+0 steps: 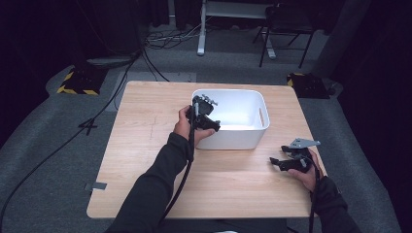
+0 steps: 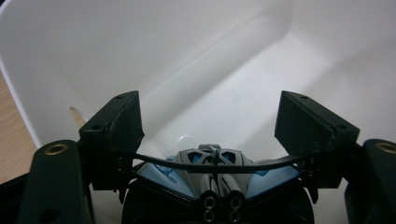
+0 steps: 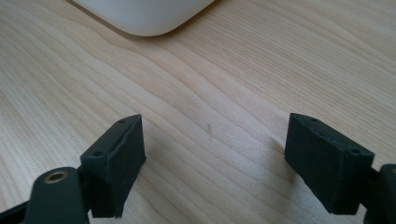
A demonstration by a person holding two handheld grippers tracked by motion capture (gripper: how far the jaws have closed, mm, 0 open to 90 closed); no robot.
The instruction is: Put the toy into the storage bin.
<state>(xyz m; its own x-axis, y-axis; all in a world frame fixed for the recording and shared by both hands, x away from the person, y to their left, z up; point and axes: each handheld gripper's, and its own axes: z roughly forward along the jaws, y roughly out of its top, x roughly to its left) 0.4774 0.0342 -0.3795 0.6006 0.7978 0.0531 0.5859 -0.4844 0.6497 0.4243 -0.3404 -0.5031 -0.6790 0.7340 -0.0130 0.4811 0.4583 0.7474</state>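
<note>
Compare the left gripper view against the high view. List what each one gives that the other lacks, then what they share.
Left gripper view: the white bin's inner walls and floor from close up, seen between the open jaws of the left claw, which is aimed into it.

High view: the whole wooden table, the right claw held low by the table's right edge, both forearms, and the chair and cables on the floor beyond.

Shared: the bin, the left claw and some tabletop.
</note>
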